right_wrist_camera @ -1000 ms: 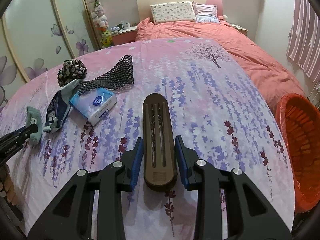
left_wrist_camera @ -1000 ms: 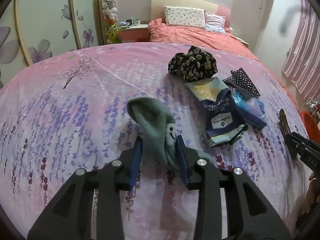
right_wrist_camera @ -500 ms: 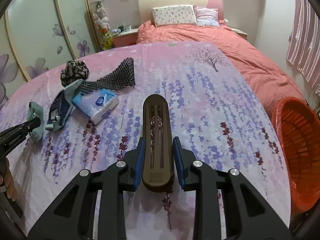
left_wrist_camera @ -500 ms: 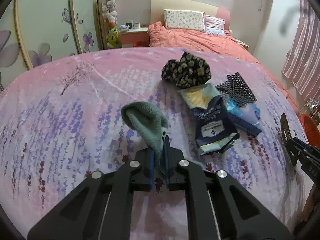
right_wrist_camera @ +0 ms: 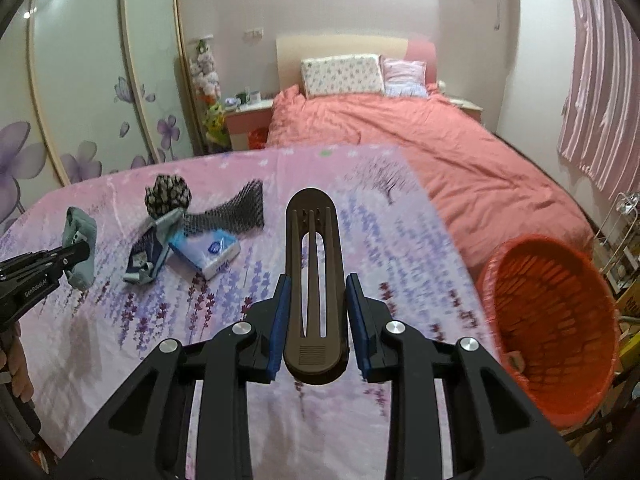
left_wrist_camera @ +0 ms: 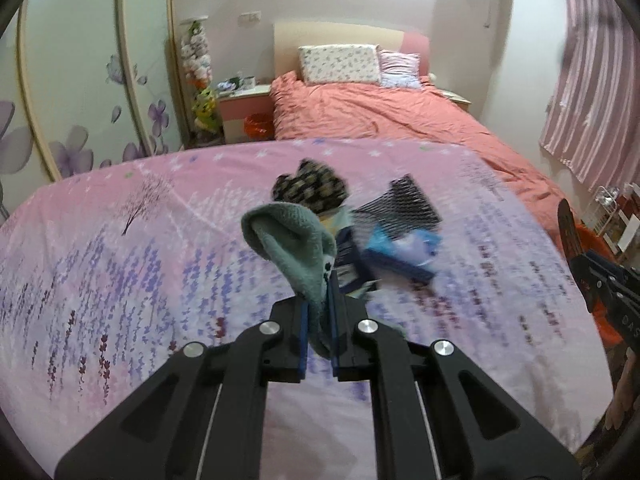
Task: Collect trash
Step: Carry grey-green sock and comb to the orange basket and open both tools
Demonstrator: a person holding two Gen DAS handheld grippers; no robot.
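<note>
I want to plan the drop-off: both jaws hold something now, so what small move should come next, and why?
Probably swing the right gripper toward the orange basket. It grips the brown slotted piece clear of the bedspread, and the basket stands open just right of it. The left gripper, pinching the green sock, sits farther away.

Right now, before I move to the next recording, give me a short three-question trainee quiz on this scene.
1. True or false: the left tool is shut on the green sock.
2. What does the right tool hold? A) tissue pack B) brown slotted sole C) black mesh
3. Fill in: the orange basket stands beside the table on the ____ side of the right wrist view.

Key: 1 true; 2 B, the brown slotted sole; 3 right.
</note>
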